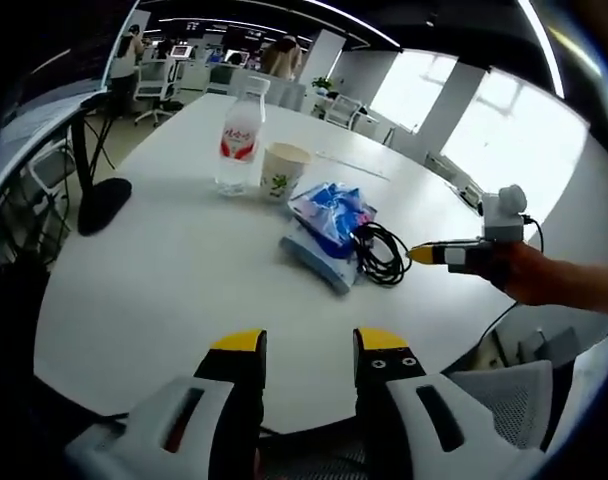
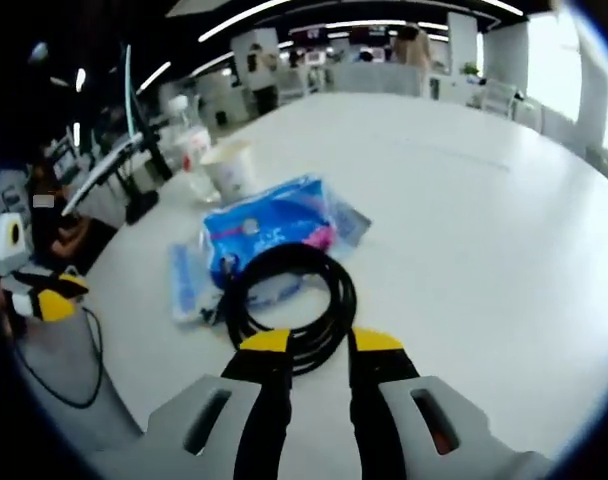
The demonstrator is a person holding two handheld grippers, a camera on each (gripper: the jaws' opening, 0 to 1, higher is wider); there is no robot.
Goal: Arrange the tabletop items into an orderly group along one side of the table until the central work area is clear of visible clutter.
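Coiled black cable point(image 2: 289, 300) lies just ahead of the right gripper point(image 2: 319, 345), whose jaws stand narrowly apart and hold nothing, tips at the coil's near edge. Beyond the coil sit the blue tissue pack point(image 2: 269, 230), then the paper cup point(image 2: 229, 165) and the water bottle point(image 2: 189, 150). The left gripper point(image 1: 309, 345) hovers over bare white table point(image 1: 174, 290), jaws narrowly parted and empty, well short of the items. To grip cleanly, I'd pinch several loops together so the coil doesn't unravel.
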